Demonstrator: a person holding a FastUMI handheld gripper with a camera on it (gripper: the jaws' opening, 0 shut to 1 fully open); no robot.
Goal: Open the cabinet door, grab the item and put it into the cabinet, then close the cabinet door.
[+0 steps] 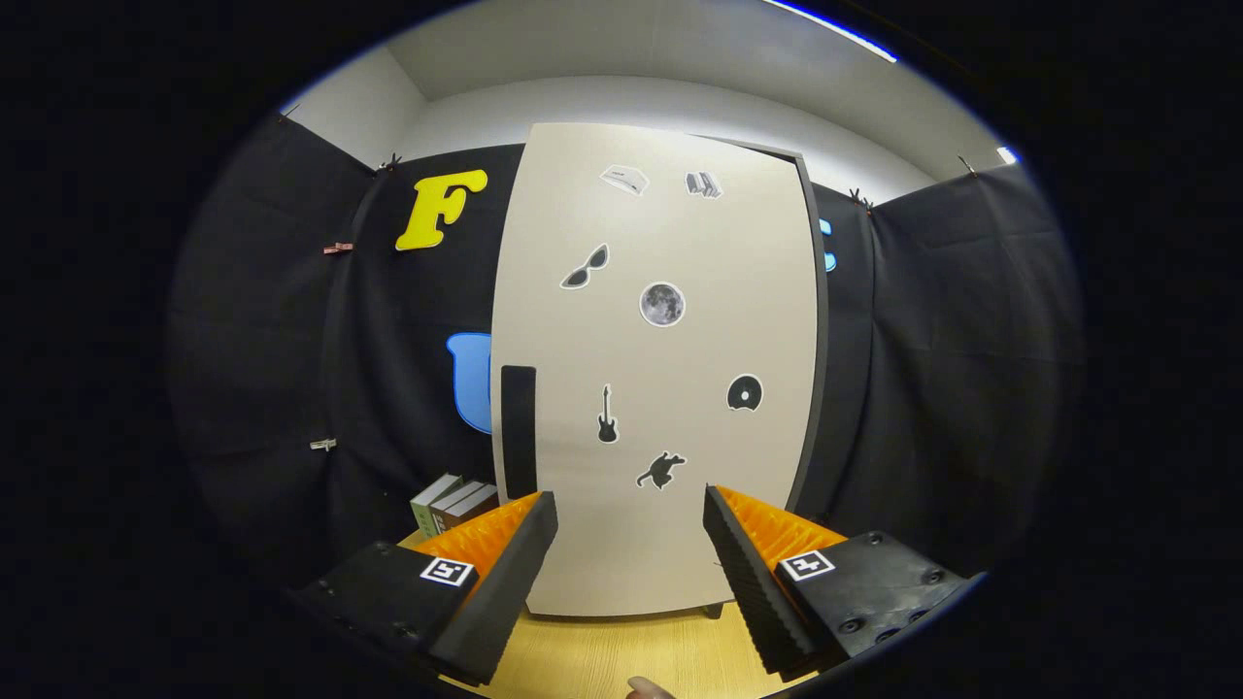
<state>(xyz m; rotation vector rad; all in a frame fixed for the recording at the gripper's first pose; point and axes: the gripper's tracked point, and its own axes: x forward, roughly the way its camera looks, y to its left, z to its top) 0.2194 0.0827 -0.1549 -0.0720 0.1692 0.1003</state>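
Observation:
A tall pale cabinet door [660, 369] with several small stickers stands just ahead of my gripper [631, 529]. The door looks nearly shut, with a thin dark edge of the cabinet body [821, 320] showing along its right side. A dark vertical handle [519, 432] sits near the door's lower left edge, just above my left finger. My fingers are spread wide with nothing between them. Some books [454, 503] lie on the wooden table left of the cabinet, beyond the left finger.
The wooden tabletop [621, 655] runs under the cabinet and my fingers. Black cloth walls close in behind and on both sides. A fingertip of a person's hand [649, 688] shows at the table's near edge.

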